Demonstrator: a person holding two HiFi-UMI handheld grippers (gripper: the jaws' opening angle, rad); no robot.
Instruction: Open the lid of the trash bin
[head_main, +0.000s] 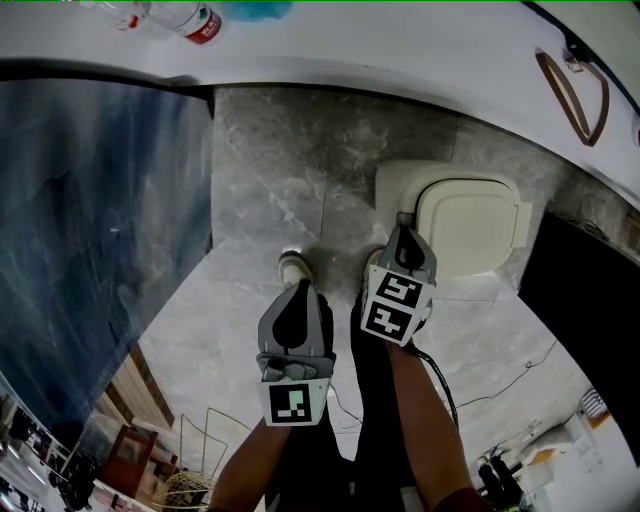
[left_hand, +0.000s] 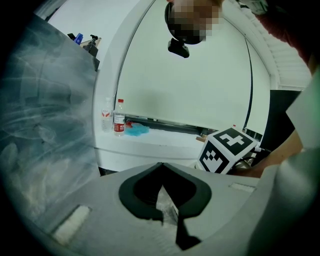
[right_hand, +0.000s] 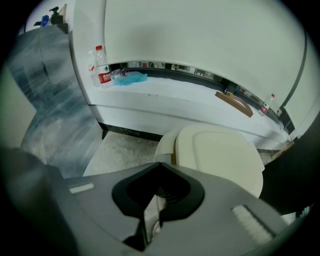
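The cream trash bin (head_main: 395, 185) stands on the grey stone floor against the counter base. Its lid (head_main: 468, 228) seems tilted up from the body; in the right gripper view a thin gap runs between the lid (right_hand: 220, 155) and the bin body (right_hand: 164, 148). My right gripper (head_main: 403, 228) is shut with nothing in it, its tip at the lid's left edge. The right gripper (right_hand: 160, 165) points over the lid's near-left corner. My left gripper (head_main: 297, 292) is shut and empty, held left of the bin above the floor. The left gripper (left_hand: 161, 164) faces the counter.
A white counter (head_main: 400, 50) carries water bottles (head_main: 190, 20), a blue cloth (right_hand: 132, 77) and a wooden handle (head_main: 575, 95). A dark marbled panel (head_main: 100, 230) fills the left. A black block (head_main: 590, 290) stands right of the bin. Two shoes (head_main: 292, 266) and cables (head_main: 500, 390) are on the floor.
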